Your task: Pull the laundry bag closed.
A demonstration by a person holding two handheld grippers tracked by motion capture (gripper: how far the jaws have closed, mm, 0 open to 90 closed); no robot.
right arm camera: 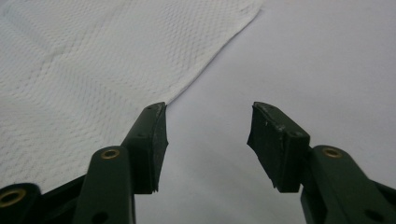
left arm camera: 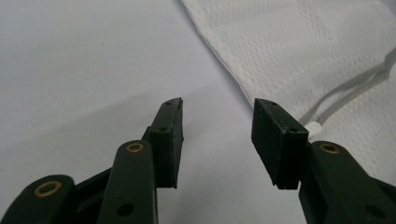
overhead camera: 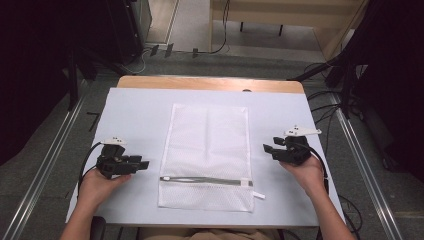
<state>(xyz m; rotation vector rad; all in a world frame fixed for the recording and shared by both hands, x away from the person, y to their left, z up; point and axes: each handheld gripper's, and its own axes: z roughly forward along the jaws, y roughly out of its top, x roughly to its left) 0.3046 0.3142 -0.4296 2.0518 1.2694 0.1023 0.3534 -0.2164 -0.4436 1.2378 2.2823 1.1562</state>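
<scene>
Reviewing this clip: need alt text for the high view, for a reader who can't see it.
A white mesh laundry bag lies flat on a white-covered table, its zipper near the person. The left tool and right tool, both open and hand-held, flank it without touching.

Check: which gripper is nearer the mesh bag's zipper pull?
Right. The zipper pull is at the mesh bag's right end; right gripper sits just up-right of it, left gripper beyond the bag's opposite edge.

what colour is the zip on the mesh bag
Grey, with a white pull; the zip shows best in the high view.
</scene>
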